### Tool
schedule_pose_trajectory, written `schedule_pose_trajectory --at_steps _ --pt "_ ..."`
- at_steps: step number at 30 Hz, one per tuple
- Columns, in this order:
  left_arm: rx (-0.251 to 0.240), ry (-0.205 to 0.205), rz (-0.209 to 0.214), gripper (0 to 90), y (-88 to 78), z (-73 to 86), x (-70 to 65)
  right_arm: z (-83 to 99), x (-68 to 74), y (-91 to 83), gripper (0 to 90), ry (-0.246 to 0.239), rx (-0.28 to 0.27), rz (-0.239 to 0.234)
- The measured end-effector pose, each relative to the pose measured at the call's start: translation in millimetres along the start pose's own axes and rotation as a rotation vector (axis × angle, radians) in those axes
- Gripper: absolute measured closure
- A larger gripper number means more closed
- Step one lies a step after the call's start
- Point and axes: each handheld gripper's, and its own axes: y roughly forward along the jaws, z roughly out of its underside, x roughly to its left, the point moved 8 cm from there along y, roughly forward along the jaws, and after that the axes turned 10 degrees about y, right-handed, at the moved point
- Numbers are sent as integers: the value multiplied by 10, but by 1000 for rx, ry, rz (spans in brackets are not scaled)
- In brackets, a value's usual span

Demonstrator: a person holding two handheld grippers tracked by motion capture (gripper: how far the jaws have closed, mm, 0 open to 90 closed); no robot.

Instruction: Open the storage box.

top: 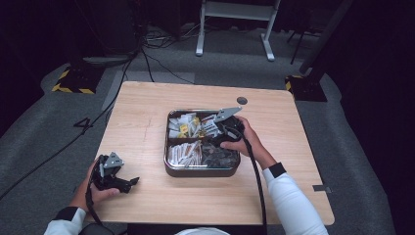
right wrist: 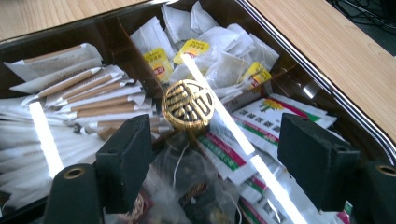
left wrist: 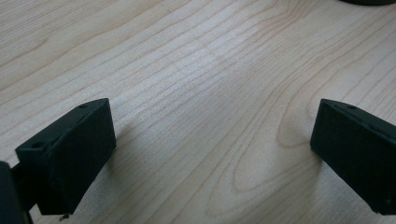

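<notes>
The left gripper (top: 128, 182) is sitting low on the wooden surface (top: 147, 127), near the front edge. Its jaws are spreading wide apart with nothing between them. Farther back, the right gripper (right wrist: 219, 158) is hanging over the dark box (top: 169, 169) in the middle. Its jaws are also wide apart, holding nothing. A gold knob (right wrist: 188, 105) is sticking up just beyond them, among paper packets (right wrist: 261, 121) and tea bags (right wrist: 210, 35).
</notes>
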Motion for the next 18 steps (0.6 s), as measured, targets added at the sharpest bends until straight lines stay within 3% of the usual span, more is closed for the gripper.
schedule_pose_trajectory --at_steps 5,18 --pt "0 0 0 3 0 0 0 -70 8 131 273 11 10 -13" --pt "0 0 0 4 0 0 0 -49 21 409 304 43 36 -28"
